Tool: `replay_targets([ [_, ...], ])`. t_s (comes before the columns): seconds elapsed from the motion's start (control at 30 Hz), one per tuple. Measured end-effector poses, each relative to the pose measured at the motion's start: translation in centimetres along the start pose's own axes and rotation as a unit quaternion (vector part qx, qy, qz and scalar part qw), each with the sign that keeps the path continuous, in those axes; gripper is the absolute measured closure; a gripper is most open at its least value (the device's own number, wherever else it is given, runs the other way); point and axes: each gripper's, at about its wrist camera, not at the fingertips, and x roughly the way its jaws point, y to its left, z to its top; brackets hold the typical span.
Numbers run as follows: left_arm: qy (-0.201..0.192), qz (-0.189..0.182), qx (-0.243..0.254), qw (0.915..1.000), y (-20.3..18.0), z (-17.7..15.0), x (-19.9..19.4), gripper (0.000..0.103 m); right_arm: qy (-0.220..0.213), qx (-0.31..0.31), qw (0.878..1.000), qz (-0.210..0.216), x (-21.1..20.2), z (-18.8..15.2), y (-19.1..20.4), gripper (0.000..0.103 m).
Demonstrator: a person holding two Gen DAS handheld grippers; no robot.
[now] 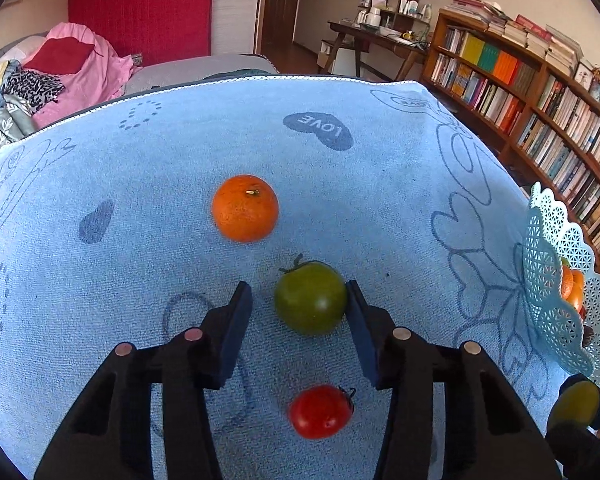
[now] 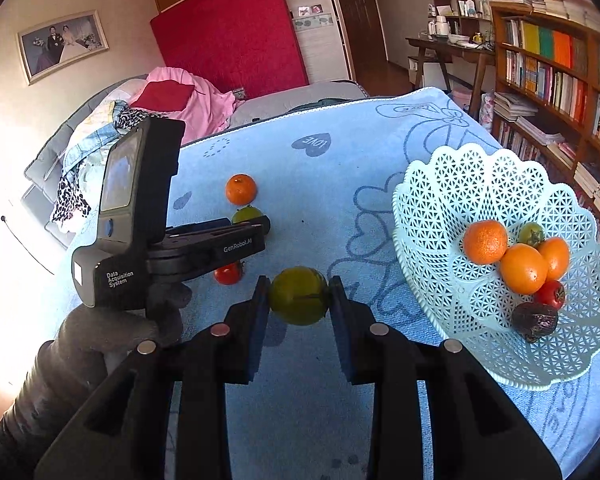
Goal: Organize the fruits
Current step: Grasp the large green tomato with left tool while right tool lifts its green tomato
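My left gripper (image 1: 298, 288) is low over the blue towel (image 1: 400, 208) with a green tomato (image 1: 310, 300) between its fingers. The right-hand pad touches the tomato and the left-hand pad stands apart from it, so the gripper is open. Beyond it lies an orange (image 1: 245, 208), and a red tomato (image 1: 320, 411) lies nearer the camera. My right gripper (image 2: 299, 292) is shut on a yellow-green tomato (image 2: 299, 298), held above the towel to the left of the white lattice basket (image 2: 480, 184).
The basket holds several fruits: oranges (image 2: 485, 241), a green tomato, a red tomato and a dark fruit (image 2: 535, 320). A gloved hand (image 2: 100, 340) holds the left gripper's body. A bed with bedding lies behind the table and bookshelves (image 2: 560, 72) stand on the right.
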Motion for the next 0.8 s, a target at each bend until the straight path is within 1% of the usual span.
replay_targets([
  [0.03, 0.001, -0.007, 0.000, 1.0000, -0.1, 0.0, 0.0, 0.066, -0.002, 0.001, 1.000, 0.001, -0.2, 0.0, 0.0, 0.072],
  [0.07, 0.001, -0.010, 0.002, 0.9999, -0.1, -0.1, -0.1, 0.068, -0.004, 0.003, 1.000, 0.001, -0.5, 0.0, 0.0, 0.072],
  [0.33, -0.009, -0.012, 0.003, 0.9999, -0.7, -0.8, -1.8, 0.068, -0.033, 0.026, 0.999, -0.007, -3.3, 0.1, -1.8, 0.072],
  [0.47, -0.021, -0.015, -0.009, 0.9996, -1.2, -1.1, -3.4, 0.068, -0.056, 0.043, 0.997, -0.018, -5.2, 0.1, -3.2, 0.072],
  [0.53, -0.028, -0.007, -0.010, 0.9995, -1.7, -1.1, -4.3, 0.068, -0.064, 0.052, 0.996, -0.027, -5.9, 0.4, -4.1, 0.072],
  [0.63, -0.050, -0.002, -0.004, 0.9987, -2.7, -1.2, -5.7, 0.068, -0.071, 0.059, 0.994, -0.050, -6.6, 0.7, -5.2, 0.072],
  [0.8, -0.079, -0.015, 0.001, 0.9968, -3.8, -1.0, -8.0, 0.068, -0.076, 0.064, 0.991, -0.090, -7.6, 1.2, -6.7, 0.072],
])
